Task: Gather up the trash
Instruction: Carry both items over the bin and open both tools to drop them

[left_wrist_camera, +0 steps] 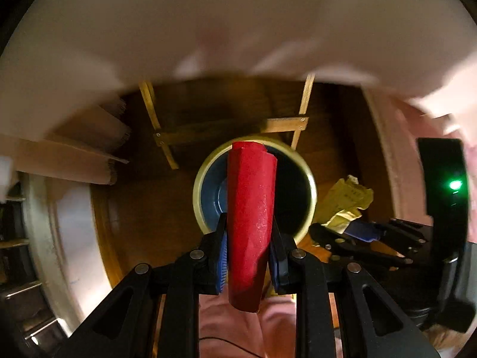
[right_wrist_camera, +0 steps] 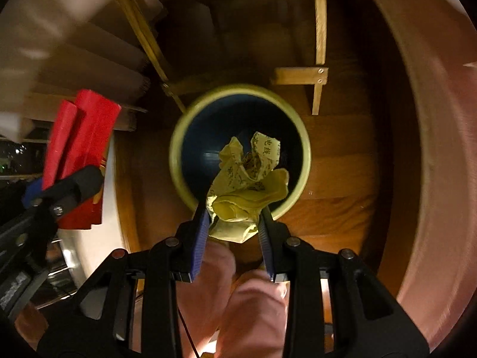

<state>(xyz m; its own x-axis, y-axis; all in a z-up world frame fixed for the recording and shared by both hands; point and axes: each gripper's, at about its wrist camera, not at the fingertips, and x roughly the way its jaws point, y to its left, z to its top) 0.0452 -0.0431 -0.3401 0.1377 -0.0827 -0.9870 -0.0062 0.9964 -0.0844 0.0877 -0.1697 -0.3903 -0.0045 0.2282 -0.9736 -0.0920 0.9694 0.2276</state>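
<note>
My left gripper [left_wrist_camera: 249, 244] is shut on a folded red paper packet [left_wrist_camera: 250, 208], held upright over a round bin [left_wrist_camera: 307, 179] with a pale yellow-green rim and a dark blue inside. My right gripper [right_wrist_camera: 234, 223] is shut on a crumpled yellow paper [right_wrist_camera: 250, 179] with printed characters, hanging over the same bin [right_wrist_camera: 179, 161]. In the left wrist view the right gripper [left_wrist_camera: 354, 232] and its yellow paper [left_wrist_camera: 345, 203] sit just right of the bin. In the right wrist view the left gripper [right_wrist_camera: 59, 191] and red packet [right_wrist_camera: 80, 137] are at the left.
The bin stands on a brown wooden floor [right_wrist_camera: 342, 164]. Light wooden chair or stool legs [left_wrist_camera: 283, 125] rise behind it. Stacked cardboard [left_wrist_camera: 89, 155] lies at the left. A pale table edge [left_wrist_camera: 208, 29] fills the top. Pink trouser legs [right_wrist_camera: 238, 298] are below the grippers.
</note>
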